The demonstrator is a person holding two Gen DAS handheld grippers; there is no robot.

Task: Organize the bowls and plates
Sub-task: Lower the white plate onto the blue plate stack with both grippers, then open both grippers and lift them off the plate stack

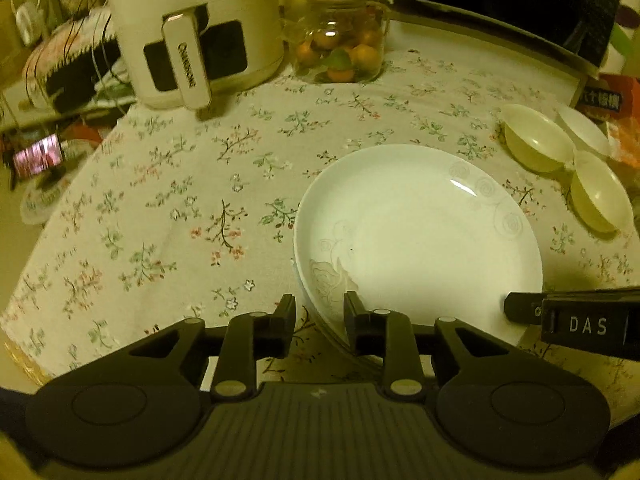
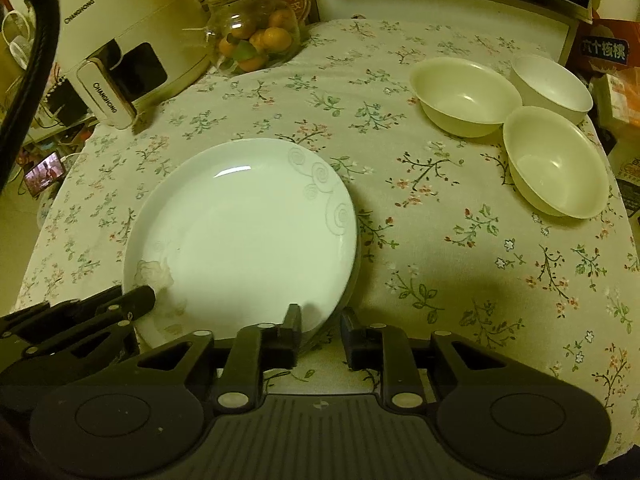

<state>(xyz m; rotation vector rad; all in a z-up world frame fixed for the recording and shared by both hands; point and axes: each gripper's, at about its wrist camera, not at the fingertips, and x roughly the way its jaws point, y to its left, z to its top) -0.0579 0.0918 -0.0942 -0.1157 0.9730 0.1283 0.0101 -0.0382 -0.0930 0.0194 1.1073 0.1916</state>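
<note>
Left wrist view: I see the plate (image 1: 420,236) flat on the flowered tablecloth (image 1: 180,184), face up, rose pattern toward me. It is round, so I can give it no long axis.
Plate stack: under its near-left edge I see a second rim, so it lies on at least one other plate; how many I cannot tell.
Left gripper (image 1: 319,312): it points steeply down at the near-left rim. The jaws stand a little apart with the rim between them; I do not see the pads pressing on it.
Right wrist view: the right gripper (image 2: 320,330) points down at the near-right rim of the same plate. The jaws are a little apart; the left finger overlaps the rim and the right finger is over the cloth, with no pressing that I can see.
Bowls: three white bowls (image 2: 464,96) stand upright at the far right of the table, just beside one another, well apart from the plate.
Cut off: the white appliance (image 1: 192,28) and the glass jar of fruit (image 1: 340,44) are cut by the top edge.
Hands: no hand of mine is visible.
</note>
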